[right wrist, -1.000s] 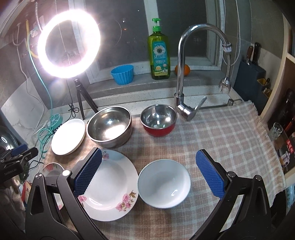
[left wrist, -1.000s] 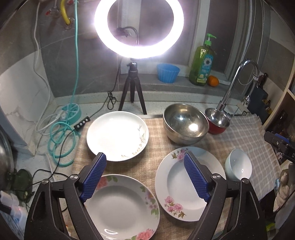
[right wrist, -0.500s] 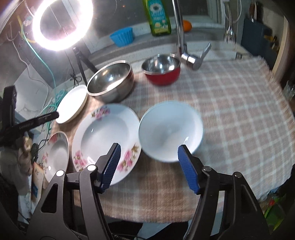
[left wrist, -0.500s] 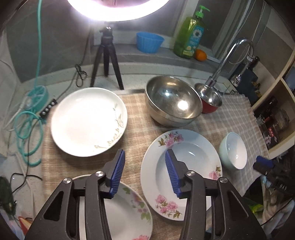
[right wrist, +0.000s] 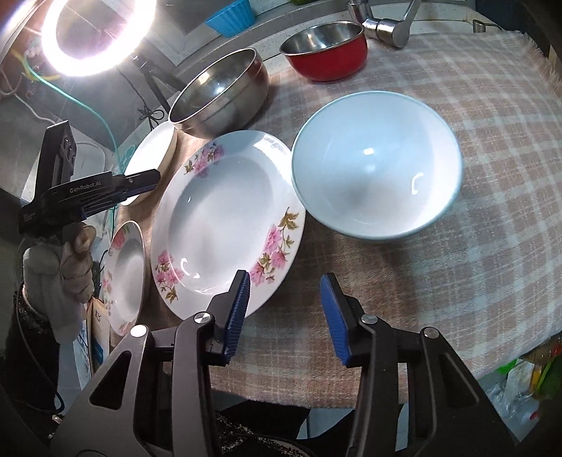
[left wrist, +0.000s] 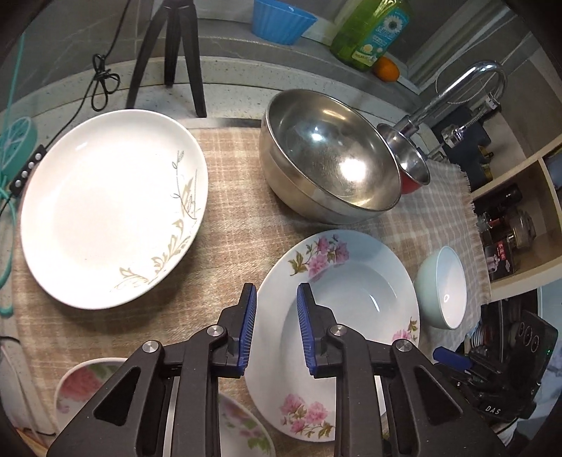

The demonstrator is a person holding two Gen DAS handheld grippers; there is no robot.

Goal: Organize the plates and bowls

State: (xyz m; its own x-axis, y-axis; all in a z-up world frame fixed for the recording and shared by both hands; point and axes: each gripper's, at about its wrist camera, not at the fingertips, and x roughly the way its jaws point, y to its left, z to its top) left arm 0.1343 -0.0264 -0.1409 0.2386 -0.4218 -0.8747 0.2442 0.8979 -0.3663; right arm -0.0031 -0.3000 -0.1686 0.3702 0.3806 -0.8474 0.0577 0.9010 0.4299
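A pink-flowered deep plate (left wrist: 344, 309) (right wrist: 224, 214) lies on the checked cloth. My left gripper (left wrist: 275, 327) hovers over its left rim, jaws narrowly open and empty. My right gripper (right wrist: 284, 313) is open and empty above the cloth, just in front of that plate's right edge and a white bowl (right wrist: 376, 168) (left wrist: 446, 284). A white plate with a gold leaf pattern (left wrist: 109, 207) lies at the left. A second flowered plate (left wrist: 239, 429) (right wrist: 126, 274) is near the front edge. A large steel bowl (left wrist: 330, 154) (right wrist: 221, 91) and a red bowl (right wrist: 326, 52) stand behind.
A tripod (left wrist: 168, 52), cables (left wrist: 102, 81) and a power strip (left wrist: 28, 168) stand at the back left. A tap (left wrist: 453, 95), a soap bottle (left wrist: 372, 31), an orange (left wrist: 386, 68) and a blue bowl (left wrist: 281, 19) are at the back. Shelves (left wrist: 509, 225) are at the right.
Both grippers have moved down and forward toward the dishes. The left jaws have narrowed from wide open to a small gap; the right jaws have narrowed too.
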